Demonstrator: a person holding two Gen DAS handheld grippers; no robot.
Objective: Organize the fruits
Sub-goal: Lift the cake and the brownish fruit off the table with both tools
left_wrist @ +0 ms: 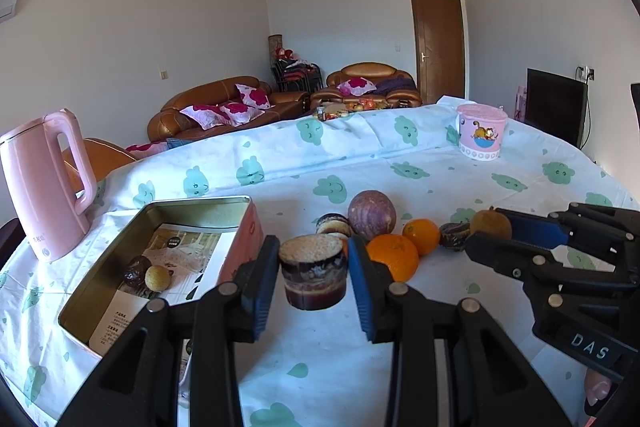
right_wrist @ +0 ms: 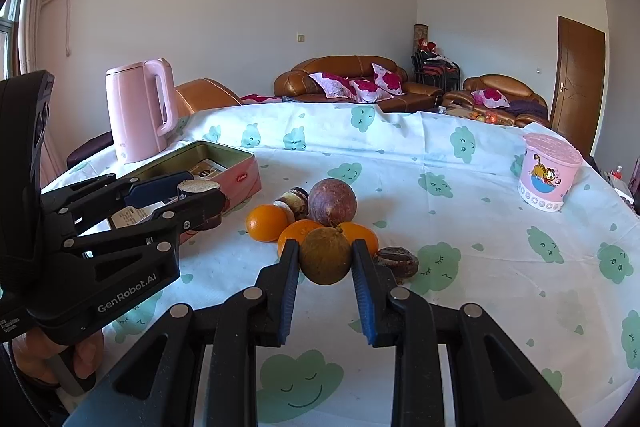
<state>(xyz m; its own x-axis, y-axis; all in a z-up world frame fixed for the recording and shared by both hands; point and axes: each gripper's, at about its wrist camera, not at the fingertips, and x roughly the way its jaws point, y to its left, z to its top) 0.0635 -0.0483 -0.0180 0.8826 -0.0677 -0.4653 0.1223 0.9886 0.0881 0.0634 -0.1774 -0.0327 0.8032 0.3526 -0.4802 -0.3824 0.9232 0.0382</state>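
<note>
My left gripper [left_wrist: 313, 241] is shut on a short piece of sugarcane [left_wrist: 313, 273], purple-skinned with a pale cut top, just right of the open pink tin [left_wrist: 192, 203]. A dark date [left_wrist: 136, 269] and a small yellow-brown fruit [left_wrist: 158, 278] lie in the tin. My right gripper [right_wrist: 326, 245] is shut on a round brown fruit [right_wrist: 325, 257] at the near side of the fruit pile. The pile holds a purple passion fruit [right_wrist: 332, 201], oranges [right_wrist: 267, 222], more sugarcane pieces [right_wrist: 294, 203] and a date [right_wrist: 396, 261].
A pink kettle [left_wrist: 48, 187] stands left of the tin near the table's edge. A pink cartoon cup [right_wrist: 546, 173] stands far right on the cloud-print cloth [right_wrist: 480, 267]. Brown sofas lie beyond the table. A hand [right_wrist: 80, 355] holds the left gripper's grip.
</note>
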